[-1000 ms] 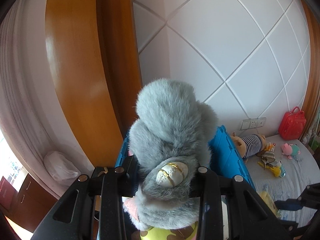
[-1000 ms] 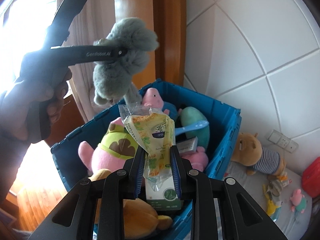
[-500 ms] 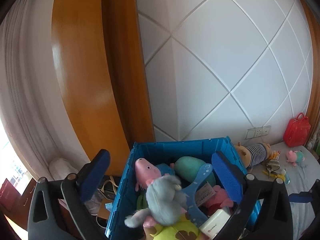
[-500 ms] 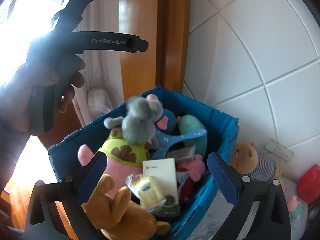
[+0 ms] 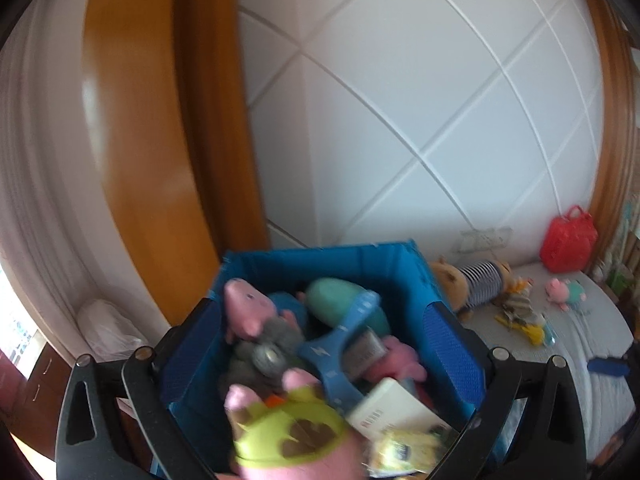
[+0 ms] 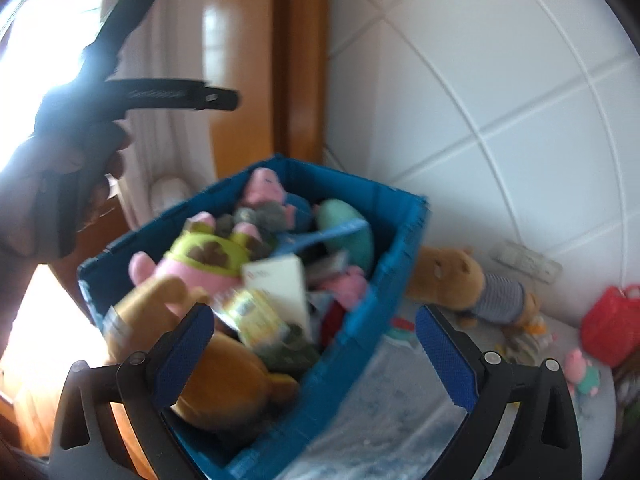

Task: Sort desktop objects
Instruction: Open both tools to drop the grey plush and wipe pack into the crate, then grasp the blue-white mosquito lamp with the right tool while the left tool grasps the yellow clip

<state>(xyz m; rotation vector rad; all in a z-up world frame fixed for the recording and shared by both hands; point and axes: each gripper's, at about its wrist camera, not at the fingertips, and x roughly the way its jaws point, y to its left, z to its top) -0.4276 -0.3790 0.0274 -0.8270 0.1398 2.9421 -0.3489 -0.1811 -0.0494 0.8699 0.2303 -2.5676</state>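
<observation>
A blue crate is full of soft toys and packets. The grey plush lies inside it among a pink pig toy and a pink and green plush. The yellow-green snack packet lies in the crate beside a white box. My left gripper is open and empty above the crate; it also shows in the right wrist view. My right gripper is open and empty above the crate's near corner.
On the grey bed surface right of the crate lie a bear in a striped shirt, a red bag, a small pink pig and small yellow items. A wooden door frame and a tiled wall stand behind.
Both grippers opened. The grey plush dropped from the left gripper into the crate, and the snack packet dropped from the right gripper into it. Both views are now blurred by motion.
</observation>
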